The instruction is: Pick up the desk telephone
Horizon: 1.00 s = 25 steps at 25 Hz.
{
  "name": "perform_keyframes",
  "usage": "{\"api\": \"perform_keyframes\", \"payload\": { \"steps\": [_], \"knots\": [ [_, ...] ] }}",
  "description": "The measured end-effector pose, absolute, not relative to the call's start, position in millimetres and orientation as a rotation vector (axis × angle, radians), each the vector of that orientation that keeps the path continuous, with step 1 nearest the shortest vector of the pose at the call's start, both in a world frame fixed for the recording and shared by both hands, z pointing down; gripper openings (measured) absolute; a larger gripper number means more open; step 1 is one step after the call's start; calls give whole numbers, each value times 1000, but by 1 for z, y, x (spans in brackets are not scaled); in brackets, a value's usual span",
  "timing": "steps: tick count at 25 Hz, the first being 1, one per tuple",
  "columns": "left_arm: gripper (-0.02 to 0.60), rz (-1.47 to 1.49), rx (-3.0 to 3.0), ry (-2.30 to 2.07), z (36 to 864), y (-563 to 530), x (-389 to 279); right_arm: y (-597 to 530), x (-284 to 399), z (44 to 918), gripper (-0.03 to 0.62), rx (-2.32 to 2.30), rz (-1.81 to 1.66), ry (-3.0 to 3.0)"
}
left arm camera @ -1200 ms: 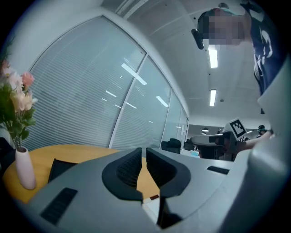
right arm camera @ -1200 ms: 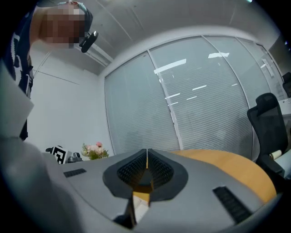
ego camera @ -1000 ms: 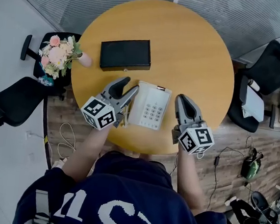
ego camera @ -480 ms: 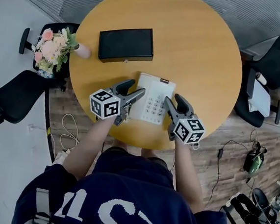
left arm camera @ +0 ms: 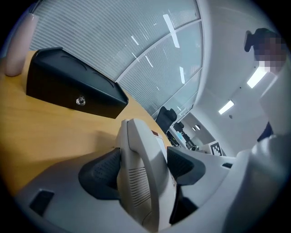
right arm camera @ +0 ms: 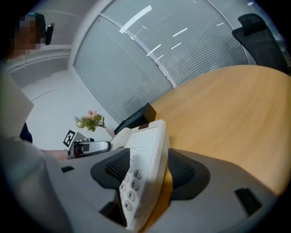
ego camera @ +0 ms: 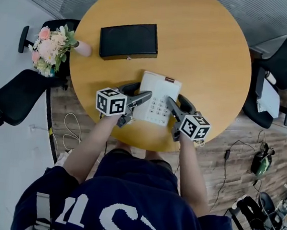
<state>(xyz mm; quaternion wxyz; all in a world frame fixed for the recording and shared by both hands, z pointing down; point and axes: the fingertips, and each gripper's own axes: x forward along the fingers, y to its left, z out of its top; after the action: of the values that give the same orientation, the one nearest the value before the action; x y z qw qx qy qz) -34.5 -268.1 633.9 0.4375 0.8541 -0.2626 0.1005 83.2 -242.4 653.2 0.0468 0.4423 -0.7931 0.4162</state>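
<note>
Grasp step: left gripper (ego camera: 139, 92) and right gripper (ego camera: 177, 101), jaws just opened wide, straddle the desk telephone's (ego camera: 159, 85) side edges on the desk (ego camera: 205, 52); next both squeeze, then lift.

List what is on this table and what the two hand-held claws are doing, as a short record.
table: round, wooden
telephone: white, near the front edge
black box: behind the telephone
flowers: at the left edge
left gripper: jaws have just been opening; open around the handset side
right gripper: jaws have just been opening; open around the keypad side
</note>
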Motion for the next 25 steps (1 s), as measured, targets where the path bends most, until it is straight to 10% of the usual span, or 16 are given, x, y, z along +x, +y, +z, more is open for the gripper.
{"api": "perform_keyframes", "payload": {
  "steps": [25],
  "knots": [
    [330,119,2151,-839,615,-261,-37,-247,77,639,229,1415,1387,-2434]
  ]
}}
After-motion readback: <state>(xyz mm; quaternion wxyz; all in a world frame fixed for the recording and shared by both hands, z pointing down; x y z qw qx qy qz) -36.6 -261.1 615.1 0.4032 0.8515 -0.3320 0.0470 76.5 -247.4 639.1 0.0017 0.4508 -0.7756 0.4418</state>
